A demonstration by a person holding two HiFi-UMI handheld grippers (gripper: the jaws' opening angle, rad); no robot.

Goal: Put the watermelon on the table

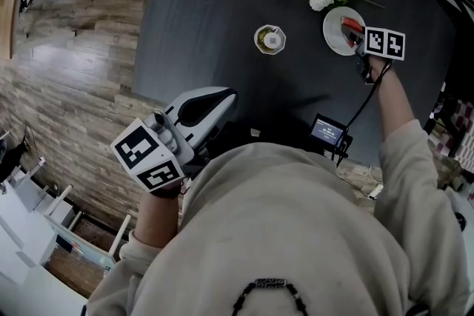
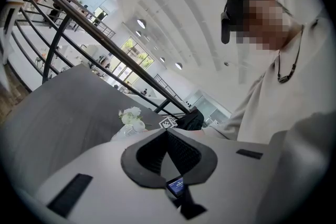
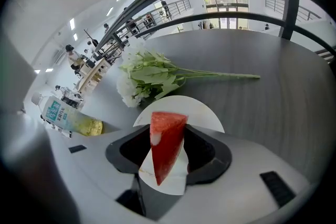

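Right gripper view alone shows jaws clamping the watermelon [image 3: 167,149].

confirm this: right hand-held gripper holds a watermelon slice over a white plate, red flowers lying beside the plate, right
Not quite: the flowers are white, not red, as the right gripper view shows. The rest stands: the right hand-held gripper holds the watermelon slice over the white plate, flowers beside it.

Head view: the right gripper [image 1: 360,41] covers part of the watermelon slice [image 1: 349,28] and the plate [image 1: 334,33]. Print on the small screen [image 1: 326,132] is too small to read. Right gripper view: the label on the bottle [image 3: 67,116] is unreadable.
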